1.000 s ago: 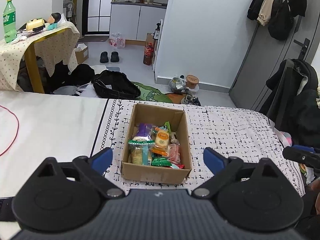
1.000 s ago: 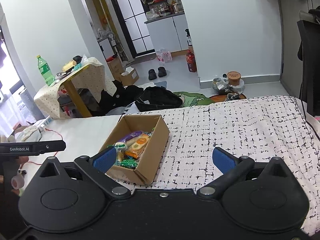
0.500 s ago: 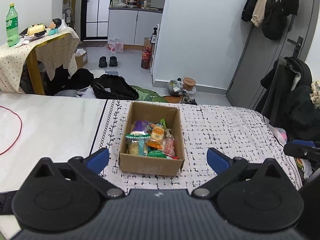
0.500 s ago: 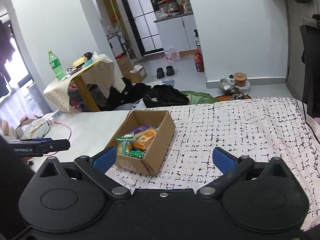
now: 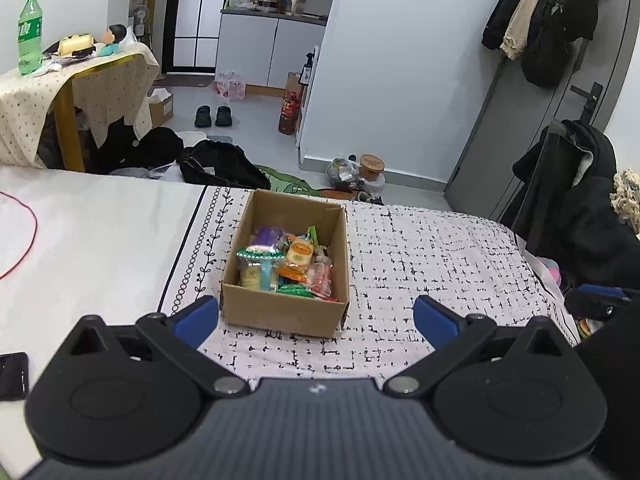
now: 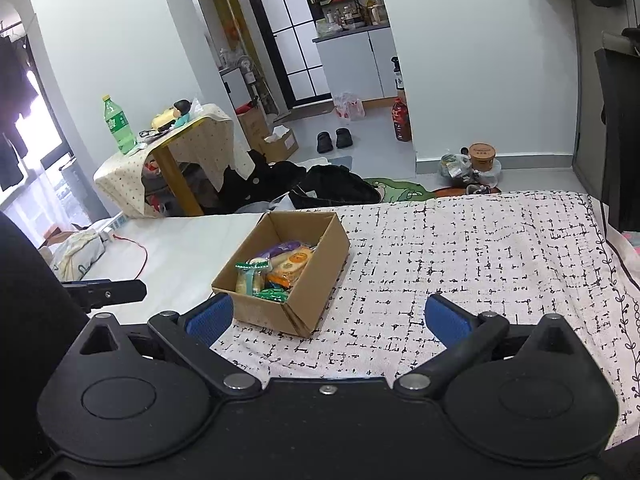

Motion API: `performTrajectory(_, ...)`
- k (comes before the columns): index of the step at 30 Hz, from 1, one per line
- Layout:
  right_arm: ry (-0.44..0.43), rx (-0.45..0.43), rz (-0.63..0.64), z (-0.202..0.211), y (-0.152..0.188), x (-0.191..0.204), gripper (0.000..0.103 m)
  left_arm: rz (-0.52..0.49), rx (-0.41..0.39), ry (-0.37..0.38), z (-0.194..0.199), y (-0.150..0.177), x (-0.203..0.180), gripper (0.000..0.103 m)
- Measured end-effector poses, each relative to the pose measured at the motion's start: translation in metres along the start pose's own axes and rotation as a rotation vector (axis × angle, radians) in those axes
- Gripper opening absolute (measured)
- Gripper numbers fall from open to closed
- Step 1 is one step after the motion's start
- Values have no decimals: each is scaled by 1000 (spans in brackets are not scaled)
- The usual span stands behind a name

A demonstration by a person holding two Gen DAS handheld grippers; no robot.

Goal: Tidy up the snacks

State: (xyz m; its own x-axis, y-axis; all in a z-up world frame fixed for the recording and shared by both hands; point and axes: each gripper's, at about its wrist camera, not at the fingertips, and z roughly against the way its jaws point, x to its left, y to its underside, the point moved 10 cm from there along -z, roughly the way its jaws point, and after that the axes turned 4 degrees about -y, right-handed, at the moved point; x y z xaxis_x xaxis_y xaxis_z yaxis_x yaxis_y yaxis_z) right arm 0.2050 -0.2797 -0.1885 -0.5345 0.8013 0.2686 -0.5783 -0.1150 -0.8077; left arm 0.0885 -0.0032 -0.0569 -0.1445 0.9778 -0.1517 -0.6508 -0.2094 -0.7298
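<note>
Left gripper (image 5: 316,316) sits low and level, jaws spread wide, nothing between the blue pads (image 5: 198,314). Both of its black finger arms angle outward from the body at the bottom of the left wrist view. Right gripper (image 6: 326,316) matches it: jaws wide apart, blue pads (image 6: 444,316) bare, holding nothing. In the right wrist view the left gripper's black finger pokes in at the left edge, so the two tools are side by side, both facing forward.
</note>
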Motion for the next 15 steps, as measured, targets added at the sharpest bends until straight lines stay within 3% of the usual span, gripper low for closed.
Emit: performTrajectory(15, -6, -1, 0, -1, 1, 3, 103, -4, 6, 2, -1, 2, 0, 103)
